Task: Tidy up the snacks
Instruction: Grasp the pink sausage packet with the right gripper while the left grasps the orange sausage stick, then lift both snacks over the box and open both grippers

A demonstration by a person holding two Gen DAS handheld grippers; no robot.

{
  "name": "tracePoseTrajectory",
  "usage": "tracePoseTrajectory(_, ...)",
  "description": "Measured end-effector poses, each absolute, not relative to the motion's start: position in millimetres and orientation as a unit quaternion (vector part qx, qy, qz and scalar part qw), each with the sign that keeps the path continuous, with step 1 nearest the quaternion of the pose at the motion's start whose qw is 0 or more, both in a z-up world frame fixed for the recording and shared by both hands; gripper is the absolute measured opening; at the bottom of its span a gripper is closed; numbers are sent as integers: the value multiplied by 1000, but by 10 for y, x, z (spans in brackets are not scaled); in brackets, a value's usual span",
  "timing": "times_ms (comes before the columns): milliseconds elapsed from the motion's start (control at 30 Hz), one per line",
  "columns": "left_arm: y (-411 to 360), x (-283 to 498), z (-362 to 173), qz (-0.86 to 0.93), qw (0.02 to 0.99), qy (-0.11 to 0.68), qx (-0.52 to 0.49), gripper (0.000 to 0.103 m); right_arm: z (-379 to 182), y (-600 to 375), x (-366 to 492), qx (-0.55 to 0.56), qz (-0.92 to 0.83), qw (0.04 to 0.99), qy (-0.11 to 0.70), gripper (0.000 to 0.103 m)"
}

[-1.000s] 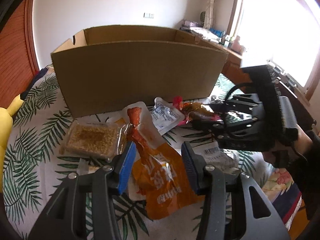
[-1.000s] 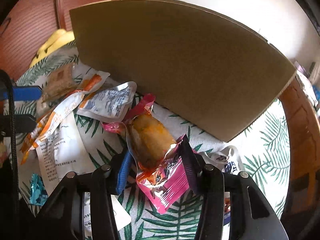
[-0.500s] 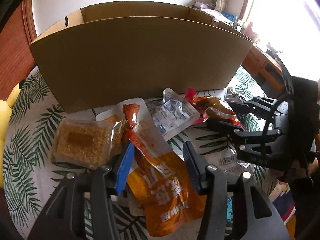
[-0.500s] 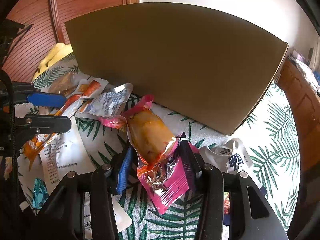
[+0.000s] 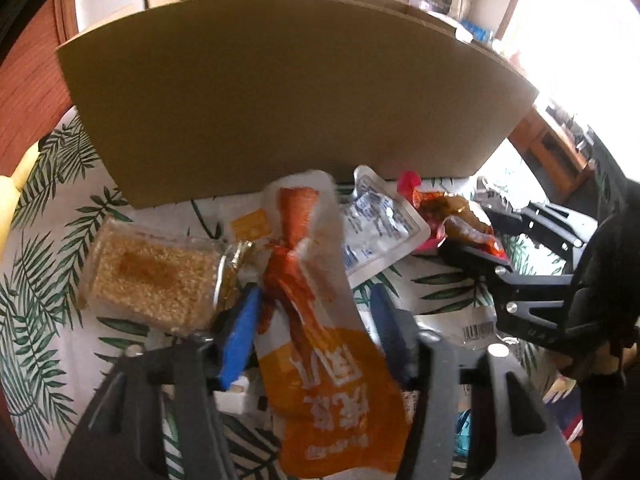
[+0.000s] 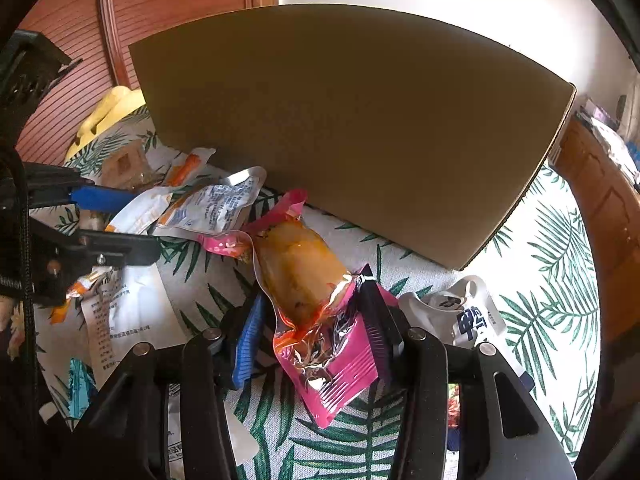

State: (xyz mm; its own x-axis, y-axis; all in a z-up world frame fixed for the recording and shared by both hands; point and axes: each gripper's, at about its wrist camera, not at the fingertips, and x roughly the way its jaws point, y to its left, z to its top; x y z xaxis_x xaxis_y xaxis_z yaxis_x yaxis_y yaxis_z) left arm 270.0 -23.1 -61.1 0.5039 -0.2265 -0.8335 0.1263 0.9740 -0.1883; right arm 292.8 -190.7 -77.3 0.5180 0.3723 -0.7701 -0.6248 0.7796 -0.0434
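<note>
An open cardboard box stands on a leaf-print cloth, also in the right wrist view. My left gripper is open, its fingers on either side of an orange-and-white snack pouch. My right gripper is open around a pink packet with a yellow snack, which lies on the cloth; it also shows in the left wrist view. The left gripper shows at the left of the right wrist view.
A clear pack of grain bars lies left of the orange pouch. A white-and-blue sachet lies between the two pouches. A white bag with blue print lies right of my right gripper. Wooden furniture stands at the right.
Both grippers have moved forward toward the box. The orange pouch now sits deeper between my left fingers, and the pink packet deeper between my right fingers.
</note>
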Motion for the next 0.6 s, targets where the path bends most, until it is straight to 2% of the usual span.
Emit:
tracePoseTrajectory(67,-195,2692,-582,-104,870,480,-48,28,-773,-1907,2928,-160,291,856,395,47)
tracePoseTrajectory(133,-175,2679,-546,-97,876,471,-40,18,-776,-1907,2937,-159,291,856,396,47)
tracePoseTrajectory(200,-161,2667,-512,-100,880,463,-37,14,-778,-1907,2946,-158,291,856,397,47)
tracePoseTrajectory(500,-64,2509,-407,-107,892,439,-31,11,-777,-1911,2945,-158,292,856,396,48)
tracePoseTrajectory(600,-16,2429,-361,-111,897,427,-37,11,-769,-1908,2940,-160,291,857,394,45)
